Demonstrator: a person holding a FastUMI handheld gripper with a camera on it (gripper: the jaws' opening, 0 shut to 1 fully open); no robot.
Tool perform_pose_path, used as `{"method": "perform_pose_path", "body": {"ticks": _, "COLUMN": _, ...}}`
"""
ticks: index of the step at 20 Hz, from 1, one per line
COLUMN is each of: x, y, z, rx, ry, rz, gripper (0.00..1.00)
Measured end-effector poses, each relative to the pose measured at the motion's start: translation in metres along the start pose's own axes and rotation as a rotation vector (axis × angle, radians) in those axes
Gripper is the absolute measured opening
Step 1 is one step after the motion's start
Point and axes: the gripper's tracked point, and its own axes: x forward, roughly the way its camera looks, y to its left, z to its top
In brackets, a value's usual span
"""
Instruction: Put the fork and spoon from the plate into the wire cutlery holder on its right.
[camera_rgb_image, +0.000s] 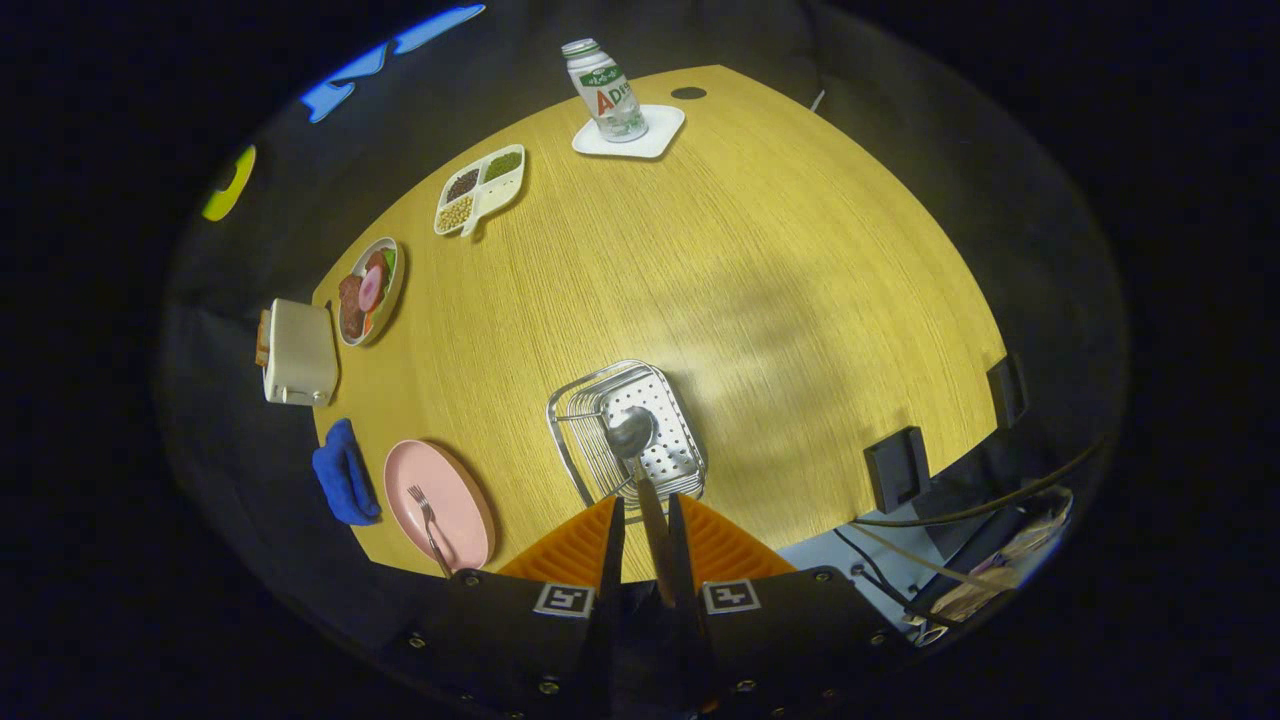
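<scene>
Gripper (645, 520): ribbed wedge-shaped fingers (575, 545), close together; black body behind, square black-white marker tags, small round screws along housing.

The gripper (645, 515) hangs high over the table (800, 250), pointing downward — its two fingers (610, 540) drawn close together, clamping a spoon (632, 435) by the handle, the bowl hanging just ahead of the tips.

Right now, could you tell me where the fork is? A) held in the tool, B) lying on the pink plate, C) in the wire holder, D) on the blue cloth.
B: the fork lies on the pink plate, while the tool is shut on the spoon over the wire holder.
</scene>
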Motion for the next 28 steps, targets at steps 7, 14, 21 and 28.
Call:
{"method": "perform_pose_path", "body": {"ticks": 7, "x": -0.021, "y": 0.036, "z": 0.007, "rx": -0.069, "ry": -0.062, "rz": 0.036, "gripper": 0.25}}
{"method": "perform_pose_path", "body": {"ticks": 14, "x": -0.021, "y": 0.081, "z": -0.011, "rx": -0.148, "ry": -0.071, "rz": 0.070, "gripper": 0.25}}
{"method": "perform_pose_path", "body": {"ticks": 21, "x": -0.013, "y": 0.155, "z": -0.058, "rx": -0.257, "ry": -0.053, "rz": 0.152, "gripper": 0.25}}
{"method": "perform_pose_path", "body": {"ticks": 28, "x": 0.025, "y": 0.222, "z": -0.120, "rx": -0.370, "ry": 0.046, "rz": 0.204, "gripper": 0.25}}
